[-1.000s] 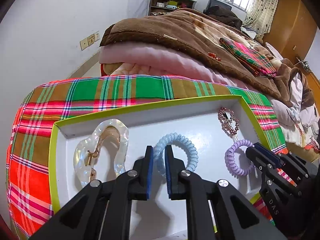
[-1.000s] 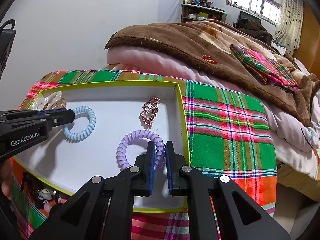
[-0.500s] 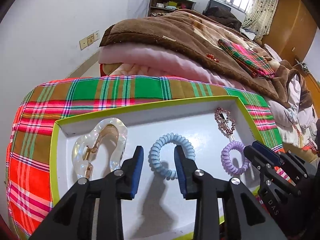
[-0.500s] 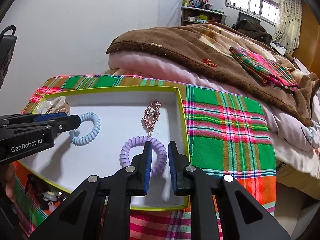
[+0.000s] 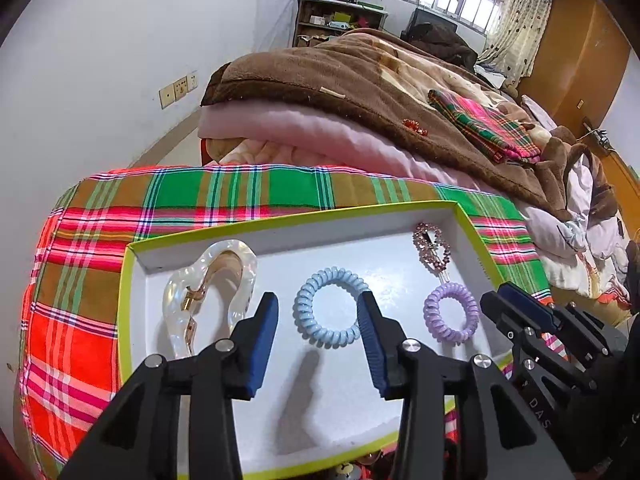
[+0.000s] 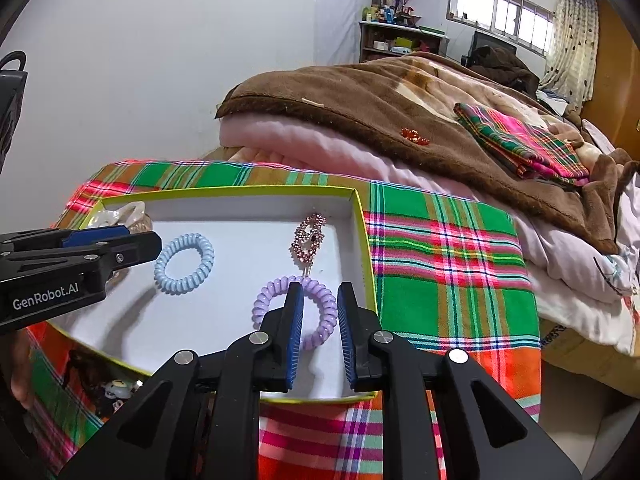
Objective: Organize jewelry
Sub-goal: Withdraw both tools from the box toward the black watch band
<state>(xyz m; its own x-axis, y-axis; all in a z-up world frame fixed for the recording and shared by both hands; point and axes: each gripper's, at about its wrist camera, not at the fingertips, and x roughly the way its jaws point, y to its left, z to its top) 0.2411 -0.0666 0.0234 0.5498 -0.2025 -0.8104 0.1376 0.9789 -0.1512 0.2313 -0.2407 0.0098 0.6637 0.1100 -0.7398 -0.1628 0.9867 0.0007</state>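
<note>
left tool (image 5: 318, 338): released, above blue coil tie (image 5: 331, 306) | right tool (image 6: 320, 334): released, over purple coil tie (image 6: 295, 313) | both ties lie in white tray (image 6: 256, 202)

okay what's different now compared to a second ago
Both grippers let go: the left gripper opened off the blue coil hair tie, and the right gripper off the purple coil hair tie. Both ties lie in the tray; the clear claw clip and rhinestone clip stayed put.
</note>
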